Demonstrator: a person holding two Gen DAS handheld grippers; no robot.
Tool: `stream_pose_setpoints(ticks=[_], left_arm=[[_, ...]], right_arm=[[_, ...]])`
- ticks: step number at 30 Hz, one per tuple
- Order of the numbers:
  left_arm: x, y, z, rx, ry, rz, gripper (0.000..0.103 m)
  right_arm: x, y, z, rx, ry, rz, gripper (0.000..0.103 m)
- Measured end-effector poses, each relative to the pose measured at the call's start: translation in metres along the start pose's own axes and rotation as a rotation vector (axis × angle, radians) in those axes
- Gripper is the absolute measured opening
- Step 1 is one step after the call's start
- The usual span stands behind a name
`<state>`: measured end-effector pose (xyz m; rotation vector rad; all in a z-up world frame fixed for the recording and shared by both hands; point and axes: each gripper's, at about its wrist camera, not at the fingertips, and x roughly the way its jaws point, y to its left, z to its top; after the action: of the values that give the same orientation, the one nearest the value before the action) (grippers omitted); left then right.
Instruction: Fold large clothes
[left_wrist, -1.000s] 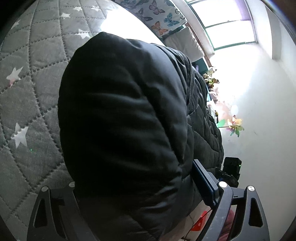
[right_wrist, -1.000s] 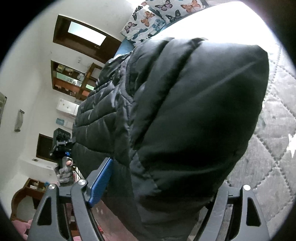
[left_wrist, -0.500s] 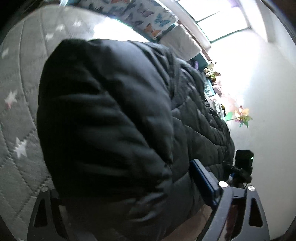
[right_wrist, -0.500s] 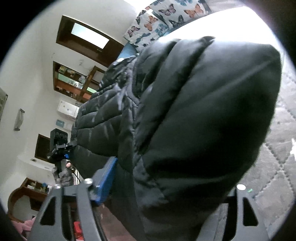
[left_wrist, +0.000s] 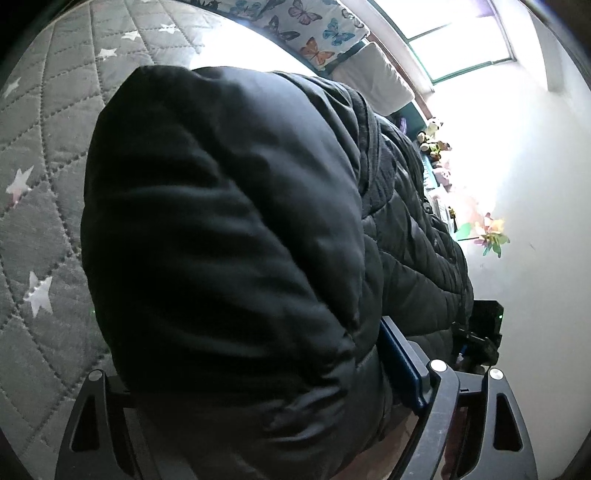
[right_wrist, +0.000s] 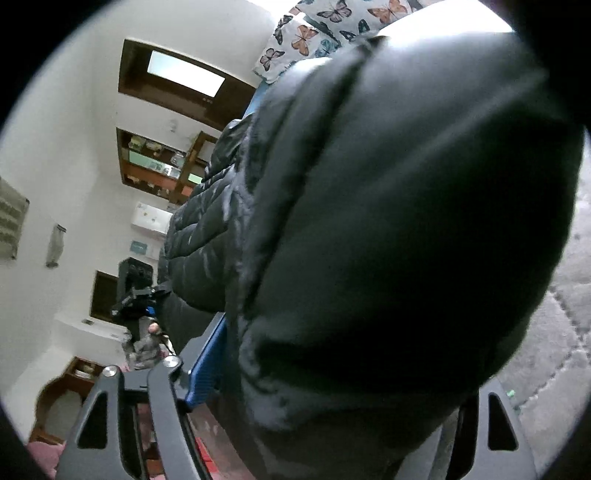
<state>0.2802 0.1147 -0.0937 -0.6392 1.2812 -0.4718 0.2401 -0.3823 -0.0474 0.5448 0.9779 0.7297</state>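
Note:
A black quilted puffer jacket (left_wrist: 229, 236) fills the left wrist view, bunched between the jaws of my left gripper (left_wrist: 266, 398), which is shut on it; only the blue right finger pad (left_wrist: 400, 360) shows. The same jacket (right_wrist: 388, 221) fills the right wrist view, held in my right gripper (right_wrist: 325, 402), shut on it, with its blue left pad (right_wrist: 207, 365) showing. The jacket stretches between the two grippers above a grey star-quilted bed (left_wrist: 40, 184). The other gripper shows at each view's edge, the right one in the left wrist view (left_wrist: 480, 332) and the left one in the right wrist view (right_wrist: 136, 291).
A butterfly-print pillow (left_wrist: 314, 33) lies at the bed's head below a bright window (left_wrist: 461, 40). A shelf with toys and flowers (left_wrist: 480, 229) runs along the white wall. Wooden shelves (right_wrist: 159, 166) and a doorway (right_wrist: 177, 77) stand on the other side.
The jacket has shifted in both views and swung closer to the right camera, which is blurred. The bed has shifted under the left gripper. Both grippers stay shut on the jacket.

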Motion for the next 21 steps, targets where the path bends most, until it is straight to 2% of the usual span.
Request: stream_pose_setpoints(ticks=[1, 3, 6, 8, 15, 21], left_arm=[[-0.001, -0.001, -0.001, -0.001, -0.009, 0.003, 0.090], [-0.009, -0.007, -0.007, 0.012, -0.032, 0.018, 0.088], [-0.022, -0.024, -0.012, 0.042, -0.067, 0.025, 0.078], [-0.031, -0.046, -0.011, 0.068, -0.088, 0.006, 0.072], [-0.017, -0.117, 0.000, 0.156, -0.068, -0.058, 0.066], [0.044, -0.192, 0.017, 0.210, 0.005, -0.148, 0.066]], right_arm=[[-0.001, -0.001, -0.002, 0.007, -0.006, 0.008, 0.082], [-0.004, 0.003, -0.006, -0.009, -0.027, -0.005, 0.071], [-0.016, 0.020, -0.010, -0.051, -0.059, -0.038, 0.058], [-0.023, 0.031, -0.011, -0.083, -0.076, -0.060, 0.055], [-0.091, 0.061, -0.012, -0.181, -0.203, -0.144, 0.050], [-0.164, 0.053, -0.017, -0.184, -0.302, -0.261, 0.050]])
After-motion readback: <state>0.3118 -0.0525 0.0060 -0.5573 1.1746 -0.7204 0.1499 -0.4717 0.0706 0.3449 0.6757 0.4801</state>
